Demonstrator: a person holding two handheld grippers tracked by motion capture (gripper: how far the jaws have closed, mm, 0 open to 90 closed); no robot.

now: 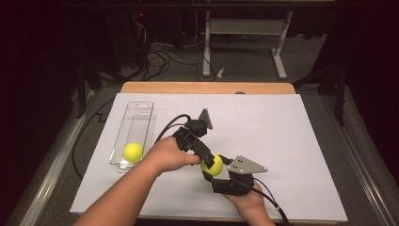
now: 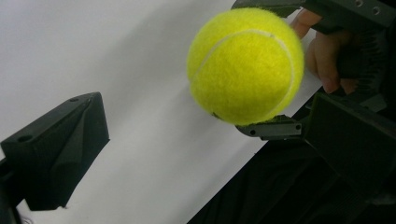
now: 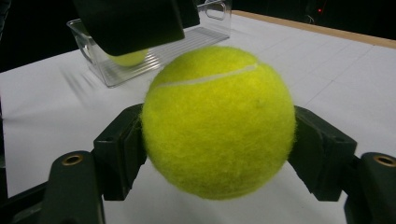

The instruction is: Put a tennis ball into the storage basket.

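right gripper (image 3: 219,140) pinching tennis ball (image 3: 218,122) off the table, left gripper (image 1: 203,157) jaws spread just beside it, second ball (image 1: 133,152) in clear tray (image 1: 141,113) beyond

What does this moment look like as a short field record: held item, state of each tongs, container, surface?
held item: tennis ball, off the table
right tongs: shut on the tennis ball, one jaw on each side
left tongs: open, jaws apart beside the ball, not gripping it
position: both tongs meet near the front middle of the white sheet
container: clear tray at the left of the sheet
tray contents: second ball at its near end
surface: white sheet over a wooden table
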